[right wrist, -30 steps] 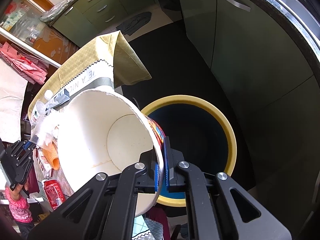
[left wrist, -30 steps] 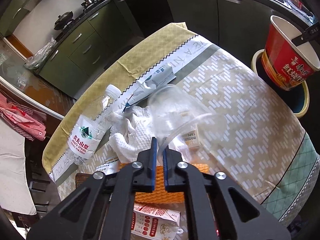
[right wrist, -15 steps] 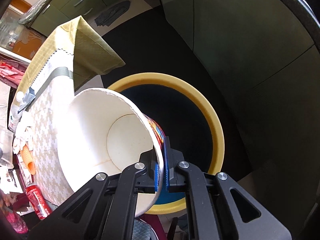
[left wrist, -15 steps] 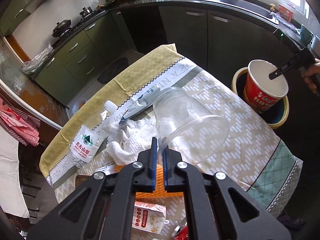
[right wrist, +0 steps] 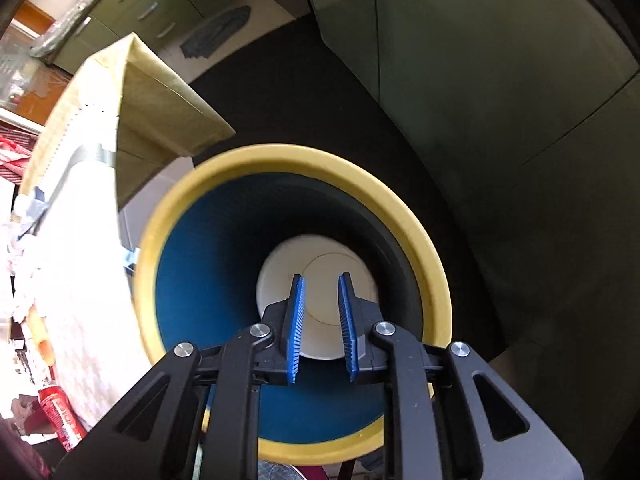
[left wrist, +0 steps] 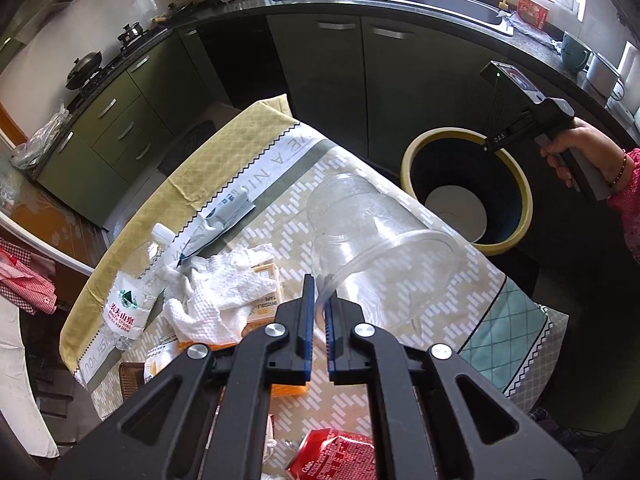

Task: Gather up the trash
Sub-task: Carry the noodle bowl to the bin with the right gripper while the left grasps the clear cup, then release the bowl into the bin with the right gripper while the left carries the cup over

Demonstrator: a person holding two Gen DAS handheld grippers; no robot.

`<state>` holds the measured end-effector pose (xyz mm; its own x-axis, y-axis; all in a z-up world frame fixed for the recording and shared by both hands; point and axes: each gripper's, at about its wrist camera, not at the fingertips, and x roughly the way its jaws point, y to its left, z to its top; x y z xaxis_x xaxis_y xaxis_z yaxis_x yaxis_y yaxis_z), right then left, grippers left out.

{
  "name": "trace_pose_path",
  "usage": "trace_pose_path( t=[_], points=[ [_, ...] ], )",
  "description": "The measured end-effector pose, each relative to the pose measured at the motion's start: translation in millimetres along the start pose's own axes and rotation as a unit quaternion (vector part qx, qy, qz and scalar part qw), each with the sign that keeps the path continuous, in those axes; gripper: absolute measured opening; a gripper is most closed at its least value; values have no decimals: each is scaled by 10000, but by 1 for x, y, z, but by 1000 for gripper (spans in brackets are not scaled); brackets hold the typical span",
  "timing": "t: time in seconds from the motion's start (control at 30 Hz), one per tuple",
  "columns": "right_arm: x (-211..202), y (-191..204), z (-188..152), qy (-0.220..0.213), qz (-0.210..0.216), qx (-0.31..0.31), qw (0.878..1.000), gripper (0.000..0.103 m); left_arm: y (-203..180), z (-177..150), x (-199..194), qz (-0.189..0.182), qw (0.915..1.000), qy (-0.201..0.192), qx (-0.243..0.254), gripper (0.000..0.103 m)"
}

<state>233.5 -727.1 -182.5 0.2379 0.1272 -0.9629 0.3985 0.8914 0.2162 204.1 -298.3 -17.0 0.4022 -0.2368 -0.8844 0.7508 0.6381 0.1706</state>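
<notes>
My left gripper [left wrist: 317, 280] is shut on the rim of a clear plastic cup [left wrist: 372, 240] and holds it tilted above the table [left wrist: 280, 216]. My right gripper [right wrist: 322, 280] is open and empty above the yellow-rimmed trash bin [right wrist: 420, 240]. The noodle cup [right wrist: 320, 268] lies in the bottom of the bin with its white inside facing up. The bin [left wrist: 412, 152] and the noodle cup [left wrist: 454, 208] also show in the left wrist view, beside the table's far right edge. The right gripper's body [left wrist: 532, 120] is above it in a hand.
On the table lie a water bottle [left wrist: 132, 292], a white crumpled cloth [left wrist: 216, 292], a grey-blue wrapper [left wrist: 224, 216], a tape box [left wrist: 264, 304], an orange sponge [left wrist: 288, 388] and a red can [left wrist: 332, 460]. Dark green kitchen cabinets [left wrist: 400, 80] stand behind the bin.
My right gripper opened and let the noodle cup drop into the bin. My left gripper lifted the clear cup higher and moved back from the table.
</notes>
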Motion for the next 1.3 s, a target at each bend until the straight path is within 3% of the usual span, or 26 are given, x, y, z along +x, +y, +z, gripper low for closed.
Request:
trace_pose_path(
  t=[0.23,0.4,0.73,1.0,1.07,1.2,1.3],
  points=[
    [-51,8,-27,-429,475,-313,9975,18,-40,28,7,-433,9987,-15,257,5],
    [-89,12,-58,-739,501,-472,9949,18,-83,57,19,-689,9958,-24,595,5],
    [-125,-1,-98,-998,505,-430,9928,18,-160,104,91,-911,9900,435,981,5],
    [-137,-14,-108,-1006,493,-414,9928,18,-178,119,134,-817,9894,689,984,6],
    [-135,-10,-104,-1015,484,-417,9928,18,-179,119,136,-810,9893,717,984,14],
    [-135,-6,-109,-1009,509,-472,9925,18,-177,114,126,-884,9890,682,975,16],
    [-132,-1,-112,-954,560,-553,9923,18,-159,108,95,-962,9901,482,904,17]
  ],
)
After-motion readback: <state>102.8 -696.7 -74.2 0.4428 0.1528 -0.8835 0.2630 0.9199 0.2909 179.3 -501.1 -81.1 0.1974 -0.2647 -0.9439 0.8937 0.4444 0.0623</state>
